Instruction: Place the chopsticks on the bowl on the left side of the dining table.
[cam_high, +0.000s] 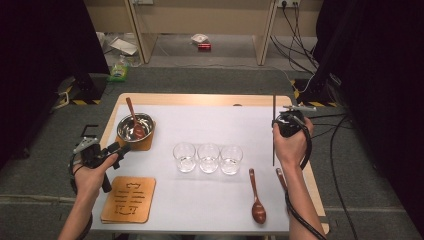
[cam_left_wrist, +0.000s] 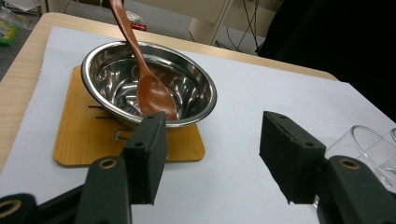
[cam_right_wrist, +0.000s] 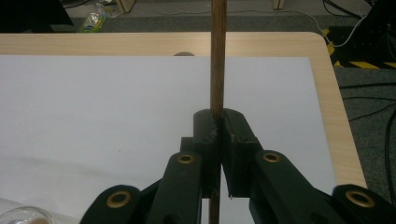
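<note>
Right gripper view looks along the right claw (cam_right_wrist: 218, 122), whose black jaws are pressed together on a thin dark wooden stick (cam_right_wrist: 217, 56) standing upright between them, above the white sheet covering the wooden bench (cam_right_wrist: 336, 116). High view places that claw over the bench's right edge, the stick passing through it vertically. Left gripper view shows the left claw (cam_left_wrist: 212, 158) with its jaws spread wide and nothing between them, just in front of a shiny steel bowl (cam_left_wrist: 187, 88) holding a brown wooden spoon (cam_left_wrist: 152, 91) on an orange wooden trivet (cam_left_wrist: 84, 135).
</note>
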